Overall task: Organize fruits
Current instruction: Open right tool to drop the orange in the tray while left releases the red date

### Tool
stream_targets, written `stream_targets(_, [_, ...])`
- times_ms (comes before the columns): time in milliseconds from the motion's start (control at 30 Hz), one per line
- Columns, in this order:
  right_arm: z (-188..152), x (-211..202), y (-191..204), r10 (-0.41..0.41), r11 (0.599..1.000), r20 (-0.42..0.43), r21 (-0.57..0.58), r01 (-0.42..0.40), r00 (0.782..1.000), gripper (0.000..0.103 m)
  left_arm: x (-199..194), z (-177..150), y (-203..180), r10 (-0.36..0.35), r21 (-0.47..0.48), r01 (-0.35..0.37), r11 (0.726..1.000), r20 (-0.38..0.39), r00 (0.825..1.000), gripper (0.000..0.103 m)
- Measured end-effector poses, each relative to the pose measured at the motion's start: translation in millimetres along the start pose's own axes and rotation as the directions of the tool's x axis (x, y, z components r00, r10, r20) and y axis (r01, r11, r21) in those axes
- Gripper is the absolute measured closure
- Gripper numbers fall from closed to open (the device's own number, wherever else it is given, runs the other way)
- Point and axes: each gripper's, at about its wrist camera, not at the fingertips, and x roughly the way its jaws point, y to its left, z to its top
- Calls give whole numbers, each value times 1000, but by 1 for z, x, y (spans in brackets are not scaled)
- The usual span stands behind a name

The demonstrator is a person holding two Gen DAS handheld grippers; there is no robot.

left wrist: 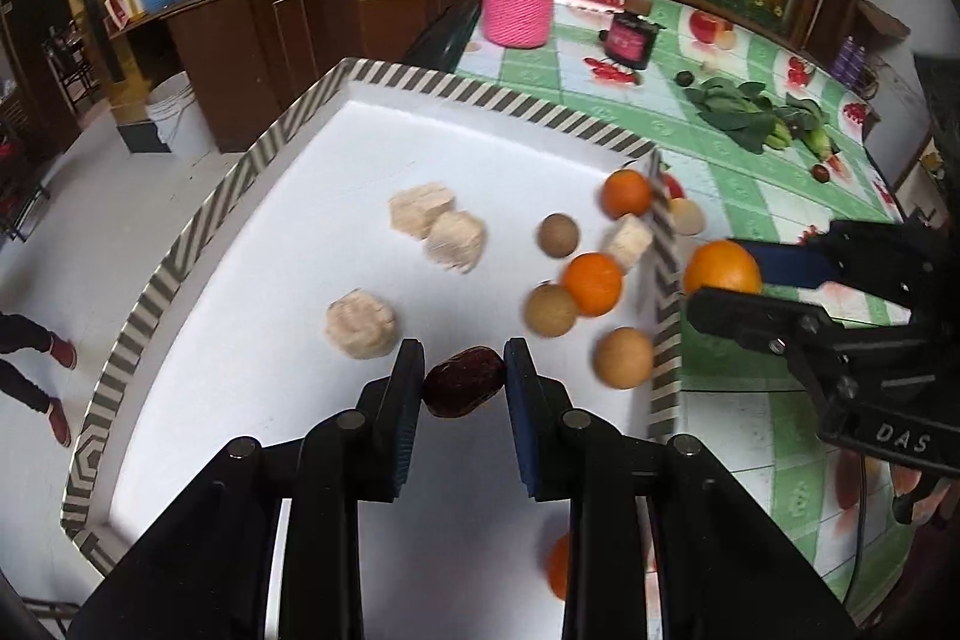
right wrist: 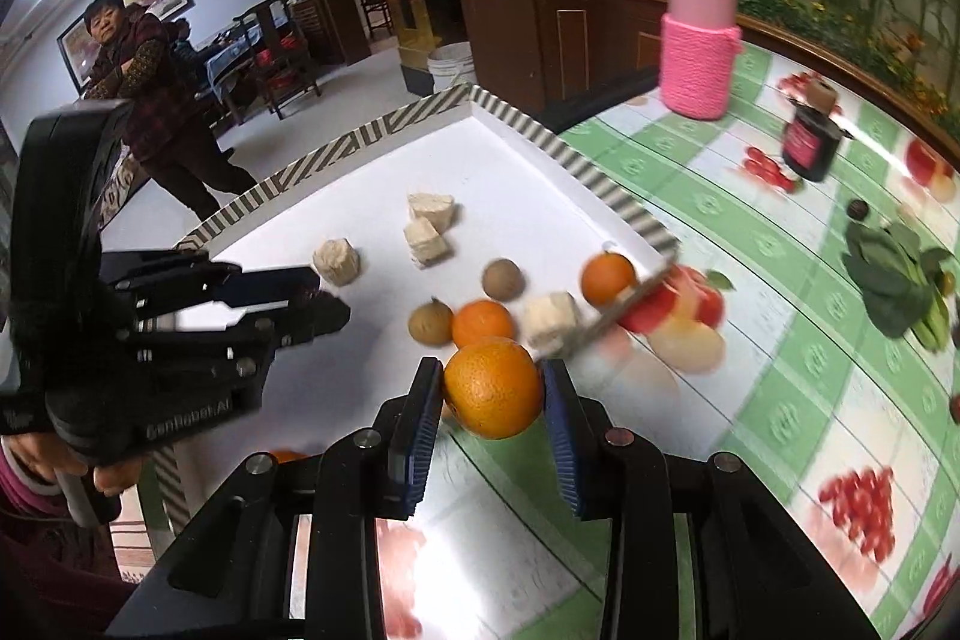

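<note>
— Closest in, what is the left gripper (left wrist: 463, 376) doing?
— Its two pads pinch a dark red date (left wrist: 463, 381), held above the white floor of the striped-rim tray (left wrist: 180, 274).
— And the right gripper (right wrist: 493, 391)?
— Clamped on a large orange (right wrist: 493, 388), just outside the tray's near right rim, over the green checked tablecloth (right wrist: 720, 460).
— What lies in the tray beyond the date?
— Three brown round fruits (left wrist: 551, 310) and two smaller oranges (left wrist: 593, 283) crowd the tray's right side. One pale chunk (left wrist: 360, 331) sits just past the left gripper's left pad, two more (left wrist: 437, 232) nearer the tray's middle, and a fourth (left wrist: 629, 241) against the right rim.
— Past the tray?
— Leafy greens (left wrist: 750, 115) lie on the cloth to the tray's right. A small dark jar (left wrist: 630, 37) and a bottle in a pink knitted sleeve (left wrist: 521, 1) stand beyond the tray's far corner.
— Anyone about?
— A person (right wrist: 156, 100) stands on the floor beyond the tray's left side.
</note>
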Motion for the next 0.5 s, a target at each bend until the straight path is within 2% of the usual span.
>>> stream_targets(300, [27,43,10,11,1000,-34,-26,-12,999,69,13,-6,2,37,10,-37,999,-27,999,78])
stream_targets(500, [40,56,10,15,999,-32,-35,-16,999,68,16,-6,2,61,13,-61,998,-34,998,78])
